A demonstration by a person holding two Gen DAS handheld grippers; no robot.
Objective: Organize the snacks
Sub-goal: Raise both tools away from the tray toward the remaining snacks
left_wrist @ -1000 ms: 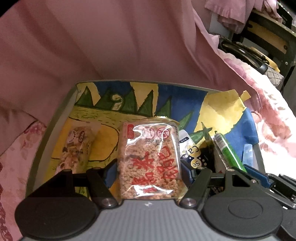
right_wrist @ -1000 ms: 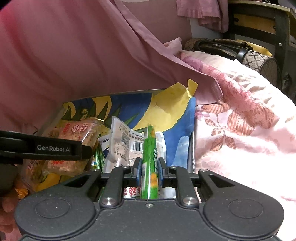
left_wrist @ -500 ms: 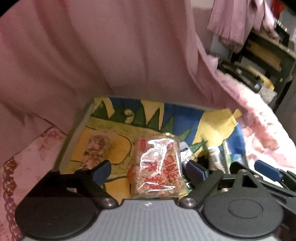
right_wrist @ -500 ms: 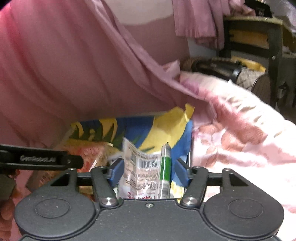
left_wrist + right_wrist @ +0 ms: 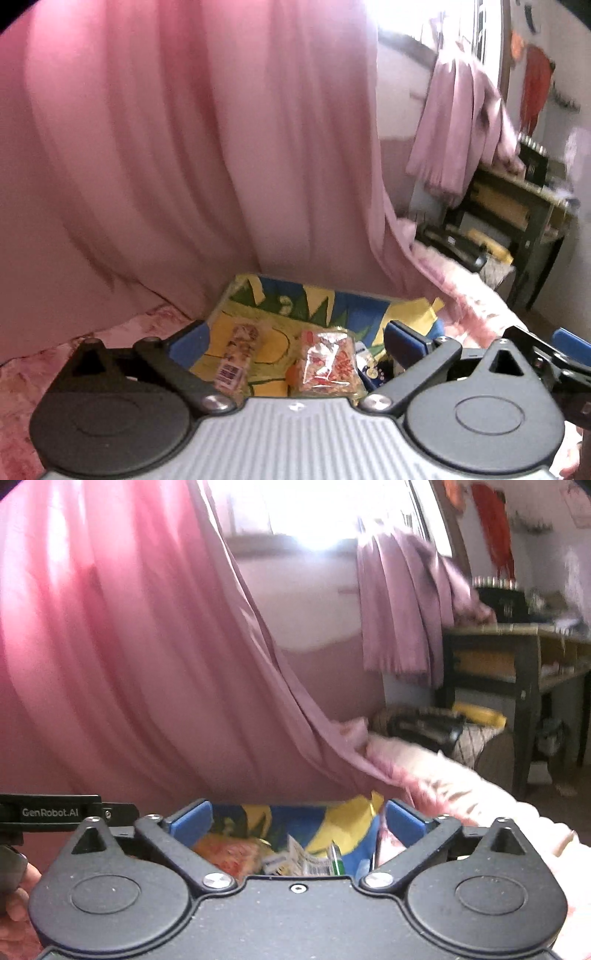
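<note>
The left gripper (image 5: 295,341) is standing wide; its jaws have just been opening and nothing is gripped between them. Below and beyond its blue fingertips (image 5: 404,341), the clear puffed-grain snack bag (image 5: 327,363) with red print is lying in the tray (image 5: 221,306), clear of both pads. A long snack bar (image 5: 238,354) is lying just beside that bag, on its left, on the tray's blue-and-yellow liner (image 5: 291,299).

The right gripper (image 5: 297,818) is likewise standing wide; its jaws have just been opening and are holding nothing. The green tube (image 5: 337,860) is lying in the tray beneath the gap, next to a white barcoded packet (image 5: 308,860).

A pink curtain (image 5: 184,147) is hanging behind the tray and draping close to its far rim. Floral pink bedding (image 5: 461,782) is lying to the right. A dark table (image 5: 517,664) is standing well apart at the far right.
</note>
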